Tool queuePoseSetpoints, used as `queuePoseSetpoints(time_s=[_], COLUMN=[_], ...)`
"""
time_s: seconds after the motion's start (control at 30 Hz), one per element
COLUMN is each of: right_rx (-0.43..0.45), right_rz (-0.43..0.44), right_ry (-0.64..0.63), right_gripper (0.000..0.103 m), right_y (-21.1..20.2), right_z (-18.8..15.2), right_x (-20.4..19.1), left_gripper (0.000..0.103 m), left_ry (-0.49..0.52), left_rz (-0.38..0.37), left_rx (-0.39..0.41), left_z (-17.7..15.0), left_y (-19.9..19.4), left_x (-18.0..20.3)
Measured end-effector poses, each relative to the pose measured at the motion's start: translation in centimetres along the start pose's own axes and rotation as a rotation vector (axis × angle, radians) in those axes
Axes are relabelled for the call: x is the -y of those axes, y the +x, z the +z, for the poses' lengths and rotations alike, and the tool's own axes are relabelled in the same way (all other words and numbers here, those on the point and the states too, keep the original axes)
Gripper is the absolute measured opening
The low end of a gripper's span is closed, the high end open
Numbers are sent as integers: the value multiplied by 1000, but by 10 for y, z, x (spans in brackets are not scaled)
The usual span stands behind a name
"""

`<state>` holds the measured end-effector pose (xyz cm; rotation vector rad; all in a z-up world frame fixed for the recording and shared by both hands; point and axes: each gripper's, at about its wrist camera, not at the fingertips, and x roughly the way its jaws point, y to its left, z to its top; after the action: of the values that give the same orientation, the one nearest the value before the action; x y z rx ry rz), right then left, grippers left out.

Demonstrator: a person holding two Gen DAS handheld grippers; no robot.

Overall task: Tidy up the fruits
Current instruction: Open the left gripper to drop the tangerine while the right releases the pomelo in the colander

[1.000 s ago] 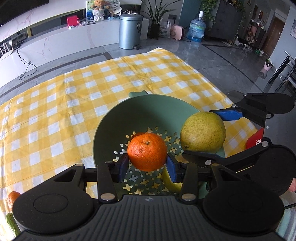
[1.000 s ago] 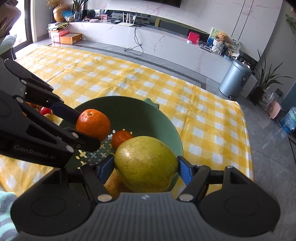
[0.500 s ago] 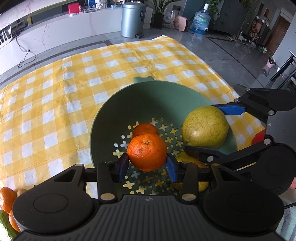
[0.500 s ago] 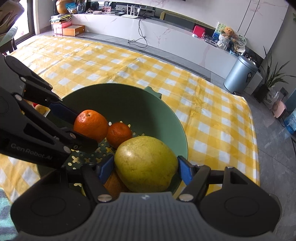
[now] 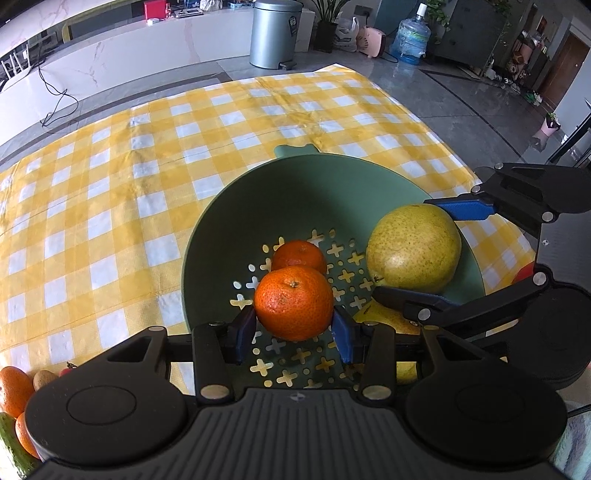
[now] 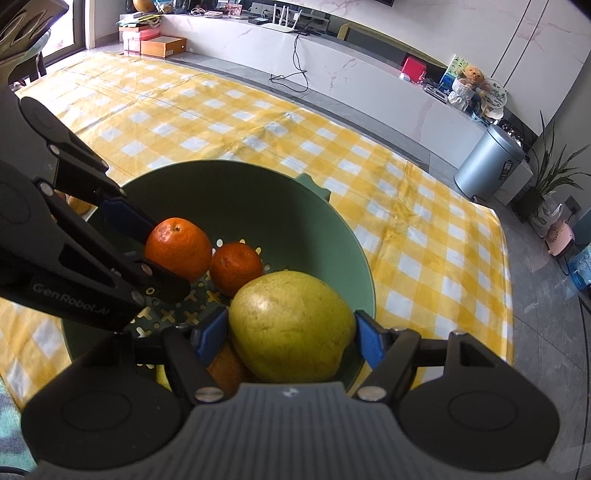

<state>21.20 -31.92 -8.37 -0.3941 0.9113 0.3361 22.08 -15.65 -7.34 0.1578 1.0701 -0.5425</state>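
A green perforated bowl (image 5: 236, 229) (image 6: 251, 192) sits on a yellow checked cloth. My left gripper (image 5: 294, 328) is shut on an orange (image 5: 293, 302) (image 6: 177, 249) and holds it just above the bowl's floor. A second orange (image 5: 299, 256) (image 6: 236, 267) lies in the bowl behind it. My right gripper (image 6: 290, 332) is shut on a yellow-green pear (image 6: 290, 326) (image 5: 413, 247) over the bowl's right side. Another yellow fruit (image 5: 388, 321) lies in the bowl under the right gripper, partly hidden.
More produce lies on the cloth at the left wrist view's lower left: oranges (image 5: 13, 389) and a cucumber (image 5: 11, 443). A steel bin (image 5: 272, 33) (image 6: 487, 166), a long white counter and a water bottle (image 5: 410, 37) stand beyond the cloth.
Both grippers have come further in over the bowl and lower, each still holding its fruit. The second orange in the bowl has come into view behind the held one.
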Motion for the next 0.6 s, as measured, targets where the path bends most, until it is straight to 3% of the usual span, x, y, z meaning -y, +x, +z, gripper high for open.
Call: queuePoseSetpoints(time_s=[0.13, 0.27, 0.6], right_rx=[-5, -8, -31], right_rz=[3, 6, -12], right_ry=[2, 9, -6], right_gripper=[70, 70, 70], right_y=[0, 1, 8], right_z=[1, 1, 6], right_x=[1, 1, -2], left_gripper=[51, 59, 61], left_ry=[-5, -17, -1], left_rz=[6, 2, 6], left_rx=[8, 20, 68], left_z=[-1, -1, -1], left_y=[-1, -4, -23], left_x=[0, -1, 3])
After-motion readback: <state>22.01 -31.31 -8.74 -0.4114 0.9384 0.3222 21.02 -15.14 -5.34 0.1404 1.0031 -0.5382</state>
